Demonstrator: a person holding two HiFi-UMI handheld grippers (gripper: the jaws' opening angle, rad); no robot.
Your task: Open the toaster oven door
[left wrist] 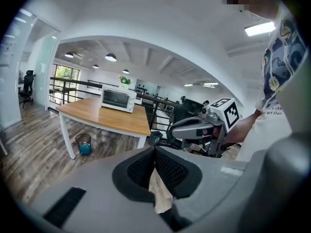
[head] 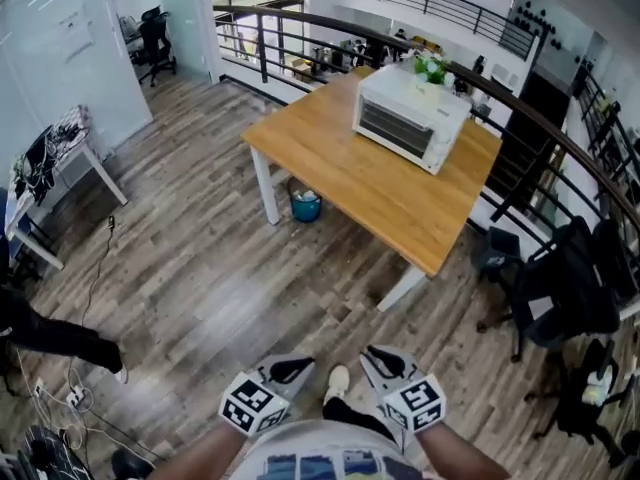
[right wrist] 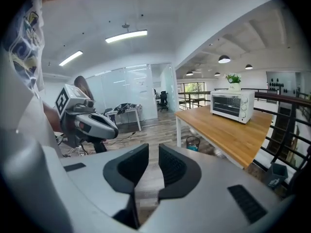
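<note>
- Closest in, down by the person's waist, the left hand-held gripper (head: 288, 370) and the right hand-held gripper (head: 383, 361) are held side by side above the wooden floor (head: 200, 268), each with its marker cube toward the body
- The left hand-held gripper has its jaws closed, the pads meeting at the tips with nothing caught between them
- The right hand-held gripper's jaws stand a narrow slit apart, and only floor shows through the gap
- The white toaster oven (head: 410, 116) sits well away from both grippers, toward the far end of the wooden bench (head: 350, 178)
- Its glass door (head: 393, 128) is shut and faces the person's side of the room
- A small green plant (head: 432, 68) stands just behind the oven
- A teal bin (head: 306, 206) stands on the floor under the bench, by its white leg
- A dark railing (head: 300, 23) curves behind the bench, and a black office chair (head: 560, 288) stands off to the right
</note>
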